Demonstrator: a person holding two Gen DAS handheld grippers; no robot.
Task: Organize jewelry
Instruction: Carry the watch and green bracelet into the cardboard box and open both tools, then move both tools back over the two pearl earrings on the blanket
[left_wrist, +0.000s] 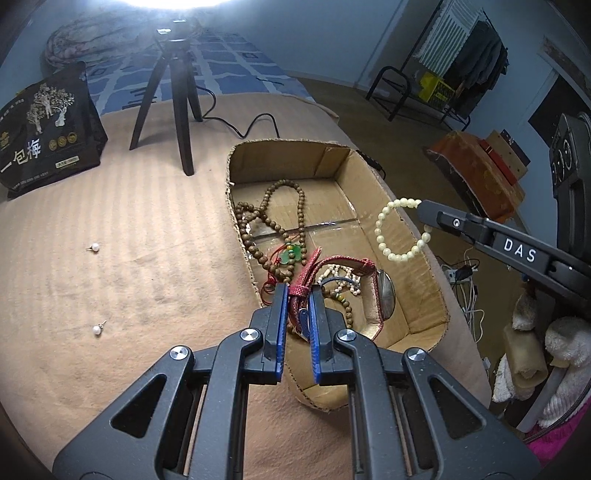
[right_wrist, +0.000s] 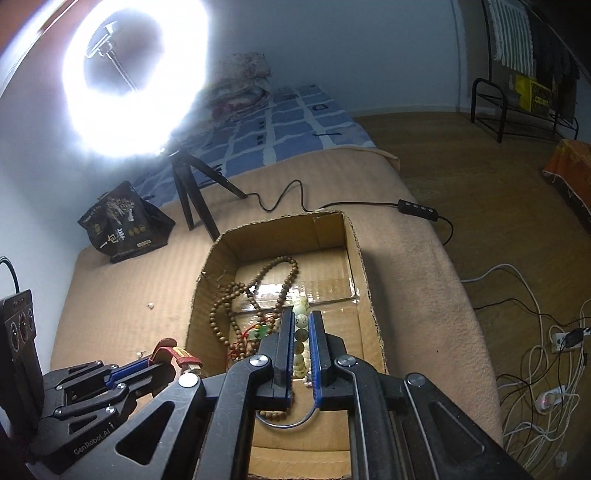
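Left wrist view showed left tool (left_wrist: 298, 295) clamping a red-strapped watch (left_wrist: 369, 280), right tool (left_wrist: 421, 206) clamping a pale bead bracelet (left_wrist: 391, 236) over the cardboard box (left_wrist: 424, 273); two pearl earrings (left_wrist: 96, 329) remained outside.

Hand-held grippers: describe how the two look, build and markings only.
The left hand-held gripper and the right hand-held gripper match: black angular plastic frames, silver round pivot bolts and blue ribbed pads inside straight black fingers. The right one carries white "DAS" lettering, the left one "GenRobot.AI". No sleeve or cable shows.
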